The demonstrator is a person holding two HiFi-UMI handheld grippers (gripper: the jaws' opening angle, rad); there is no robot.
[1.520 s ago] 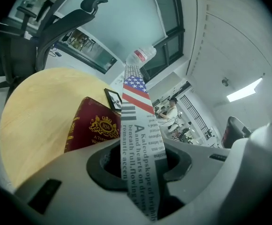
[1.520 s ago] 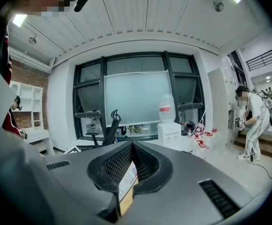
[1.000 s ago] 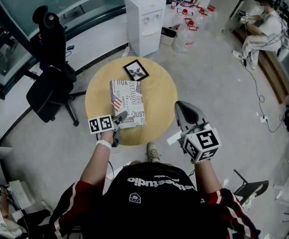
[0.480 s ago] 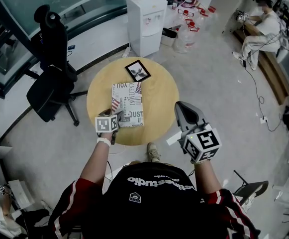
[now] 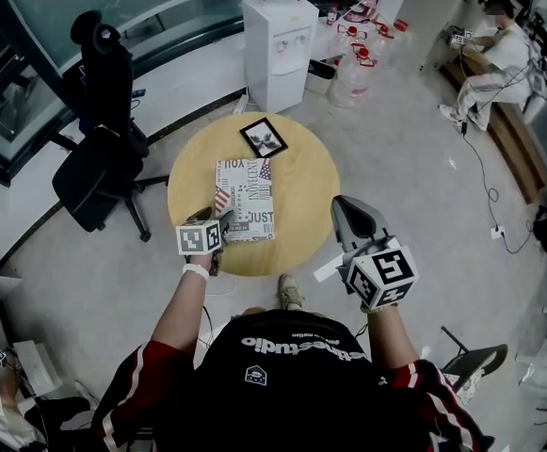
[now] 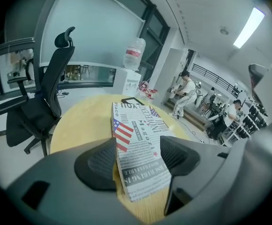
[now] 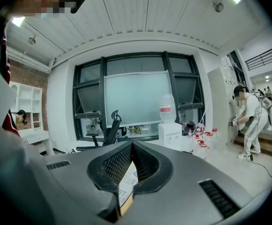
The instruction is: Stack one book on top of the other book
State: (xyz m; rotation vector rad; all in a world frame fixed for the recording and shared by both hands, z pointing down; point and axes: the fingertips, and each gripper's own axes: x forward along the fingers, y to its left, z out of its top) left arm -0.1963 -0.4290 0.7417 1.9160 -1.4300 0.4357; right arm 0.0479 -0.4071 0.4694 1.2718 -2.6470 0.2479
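Round yellow table (image 5: 303,185) | book (image 5: 247,199): newsprint cover, flag patch, flat

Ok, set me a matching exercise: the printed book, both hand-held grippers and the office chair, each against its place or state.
1 printed book
2 left hand-held gripper
3 right hand-held gripper
4 office chair

A jaws together
B flat on the round table
C on the floor
D jaws apart at the book's near corner

Pairs: 1-B, 2-D, 3-A, 4-C.

The left jaws have just opened wide, then eased in slightly; the book's corner between them is unpressed.
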